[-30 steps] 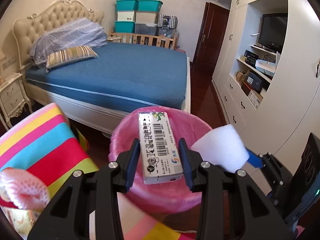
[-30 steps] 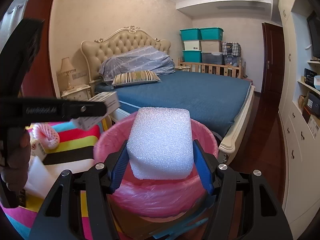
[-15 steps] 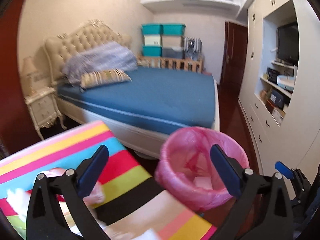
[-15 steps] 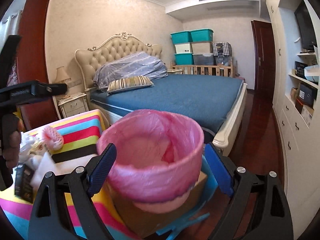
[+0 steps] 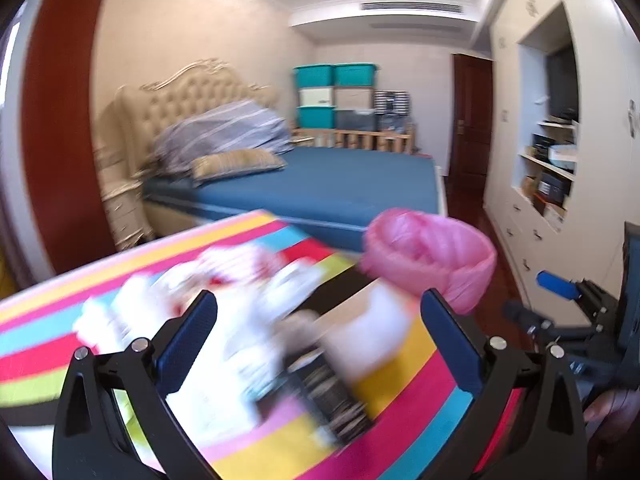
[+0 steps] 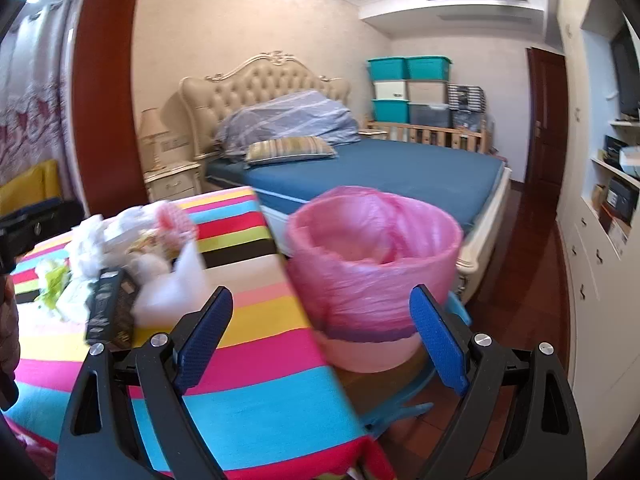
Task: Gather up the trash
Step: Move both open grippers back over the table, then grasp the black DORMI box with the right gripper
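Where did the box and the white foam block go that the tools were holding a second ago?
Both were let go over the pink bin. The left tool and right tool are now open, empty, and have swung back toward the trash pile on the striped table. The bin stayed in place.

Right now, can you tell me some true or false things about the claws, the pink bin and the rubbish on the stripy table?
1. The left claw is open and holds nothing. True.
2. The right claw grips a white foam block. False: it is open and empty.
3. The round bin with the pink plastic liner stands beside the table with the striped multicoloured cloth. True.
4. The dark rectangular box lies on the blue bed. False: it lies on the striped cloth, next to the crumpled white rubbish.
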`<action>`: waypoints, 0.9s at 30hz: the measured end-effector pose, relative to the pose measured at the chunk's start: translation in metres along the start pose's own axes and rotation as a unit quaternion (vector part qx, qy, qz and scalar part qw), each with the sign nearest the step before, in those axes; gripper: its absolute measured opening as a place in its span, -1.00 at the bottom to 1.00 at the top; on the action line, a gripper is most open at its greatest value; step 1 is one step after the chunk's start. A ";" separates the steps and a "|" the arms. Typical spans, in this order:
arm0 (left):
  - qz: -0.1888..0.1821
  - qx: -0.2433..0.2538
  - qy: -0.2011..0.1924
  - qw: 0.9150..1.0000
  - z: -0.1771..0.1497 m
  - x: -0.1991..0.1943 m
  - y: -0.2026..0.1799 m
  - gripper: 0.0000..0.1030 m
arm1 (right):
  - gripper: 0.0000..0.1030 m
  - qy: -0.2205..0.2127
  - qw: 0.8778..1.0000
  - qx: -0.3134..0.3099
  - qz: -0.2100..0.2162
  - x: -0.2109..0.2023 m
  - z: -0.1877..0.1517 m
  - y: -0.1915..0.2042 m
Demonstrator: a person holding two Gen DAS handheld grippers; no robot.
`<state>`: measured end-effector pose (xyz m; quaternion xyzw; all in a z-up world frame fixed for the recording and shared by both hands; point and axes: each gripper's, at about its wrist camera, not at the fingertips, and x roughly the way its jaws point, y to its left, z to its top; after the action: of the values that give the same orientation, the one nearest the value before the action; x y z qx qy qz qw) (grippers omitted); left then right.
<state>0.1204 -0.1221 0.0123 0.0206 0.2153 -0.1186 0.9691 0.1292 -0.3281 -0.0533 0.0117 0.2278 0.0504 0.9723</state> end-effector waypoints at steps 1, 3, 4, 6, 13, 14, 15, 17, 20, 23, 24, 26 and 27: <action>0.014 -0.011 0.003 1.000 -0.007 -0.006 0.012 0.91 | 0.65 0.002 1.000 -0.001 0.006 0.000 0.001 0.003; 0.039 -0.032 0.009 0.999 -0.020 -0.017 0.033 0.91 | 0.65 0.009 1.000 -0.004 0.025 0.002 -0.001 0.016; 0.052 -0.042 0.012 0.998 -0.026 -0.022 0.042 0.91 | 0.65 0.015 0.999 -0.008 0.033 0.004 -0.001 0.023; 0.074 -0.056 0.012 0.996 -0.038 -0.033 0.057 0.91 | 0.65 0.022 0.999 -0.016 0.044 0.006 -0.001 0.038; 0.114 -0.049 0.030 0.992 -0.063 -0.048 0.078 0.91 | 0.65 0.049 0.993 -0.049 0.092 0.008 -0.006 0.090; 0.115 -0.051 0.034 0.991 -0.067 -0.048 0.079 0.91 | 0.65 0.053 0.993 -0.052 0.096 0.009 -0.007 0.096; 0.116 -0.057 0.040 0.991 -0.070 -0.047 0.082 0.91 | 0.65 0.057 0.991 -0.058 0.102 0.011 -0.007 0.103; 0.117 -0.067 0.046 0.990 -0.076 -0.048 0.088 0.91 | 0.65 0.060 0.990 -0.068 0.107 0.013 -0.008 0.114; 0.127 -0.074 0.052 0.988 -0.082 -0.048 0.096 0.91 | 0.65 0.069 0.988 -0.083 0.113 0.020 -0.010 0.129; 0.127 -0.084 0.056 0.987 -0.087 -0.050 0.101 0.91 | 0.65 0.083 0.986 -0.087 0.116 0.032 -0.012 0.141; 0.126 -0.090 0.059 0.986 -0.089 -0.050 0.103 0.91 | 0.65 0.091 0.985 -0.085 0.118 0.036 -0.012 0.144; 0.126 -0.099 0.063 0.985 -0.093 -0.051 0.108 0.91 | 0.64 0.099 0.984 -0.084 0.123 0.042 -0.013 0.150; 0.125 -0.103 0.066 0.985 -0.095 -0.051 0.111 0.91 | 0.64 0.102 0.983 -0.087 0.125 0.044 -0.012 0.154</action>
<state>0.0629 0.0058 -0.0531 -0.0448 0.2851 0.0283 0.9570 0.1489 -0.1706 -0.0770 -0.0496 0.3177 0.1919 0.9272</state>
